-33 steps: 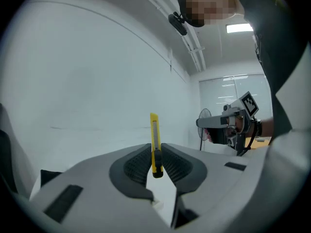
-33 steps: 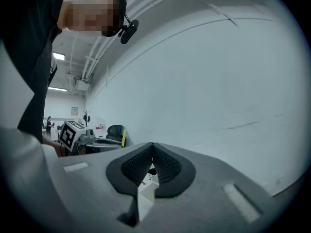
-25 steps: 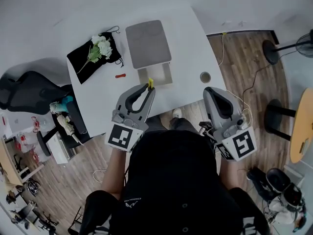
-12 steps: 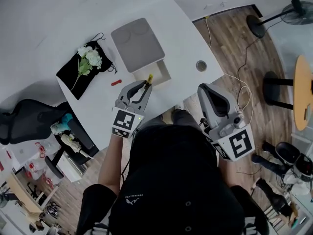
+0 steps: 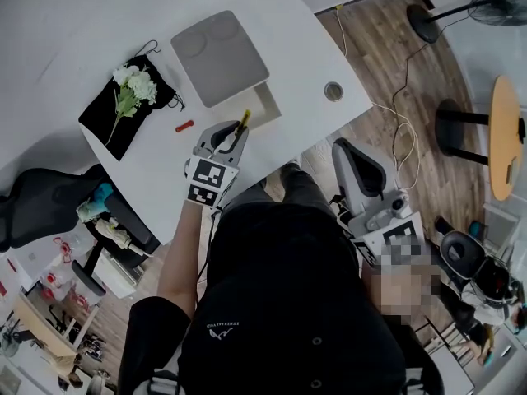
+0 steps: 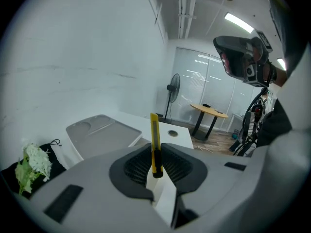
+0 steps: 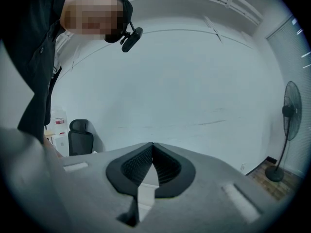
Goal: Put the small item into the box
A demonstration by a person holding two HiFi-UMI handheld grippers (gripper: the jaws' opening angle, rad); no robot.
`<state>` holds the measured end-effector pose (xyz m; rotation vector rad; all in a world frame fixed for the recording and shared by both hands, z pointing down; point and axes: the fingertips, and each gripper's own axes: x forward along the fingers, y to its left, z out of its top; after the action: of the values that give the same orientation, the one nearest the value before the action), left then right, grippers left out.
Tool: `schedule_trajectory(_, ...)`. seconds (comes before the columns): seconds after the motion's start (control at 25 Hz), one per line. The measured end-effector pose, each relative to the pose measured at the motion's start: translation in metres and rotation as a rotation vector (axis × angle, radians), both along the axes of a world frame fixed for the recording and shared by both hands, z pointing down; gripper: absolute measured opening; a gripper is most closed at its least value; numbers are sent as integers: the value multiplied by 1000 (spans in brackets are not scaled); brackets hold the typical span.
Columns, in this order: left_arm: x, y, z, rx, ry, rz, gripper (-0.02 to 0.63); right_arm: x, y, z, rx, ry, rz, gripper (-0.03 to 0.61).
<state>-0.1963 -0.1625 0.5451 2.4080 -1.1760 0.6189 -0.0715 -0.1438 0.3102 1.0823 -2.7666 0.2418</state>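
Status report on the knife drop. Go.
Left tongs shut on yellow knife. Right tongs shut, empty, off the table. Knife at box rim, not yet in. Nothing blocking opening.

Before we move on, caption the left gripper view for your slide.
Left gripper shut on a yellow utility knife, grey box lid just beyond.

The left tongs [image 5: 239,132], held out on a bare forearm [image 5: 184,252], point toward 1 o'clock in the head view and clamp a thin yellow cutter [image 6: 154,139] upright between them. The right tongs [image 5: 346,148] sit close to the body, at 4 o'clock from the left, jaws pressed together on nothing.
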Motion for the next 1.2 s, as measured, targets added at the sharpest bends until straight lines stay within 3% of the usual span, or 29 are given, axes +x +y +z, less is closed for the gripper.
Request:
schedule_trajectory(0.24,1,-4,30,-75,-40,30,60,-7,-1,4,-2,1,4,2)
schedule_trajectory(0.76,-5,-18,76,-251,-163,-2,60,-9,-1,10,-35,-12,31,2)
schedule_trajectory(1.2,5,-29,100,-328,-261,12,60,-8,-3,15,-51,-14,40,2)
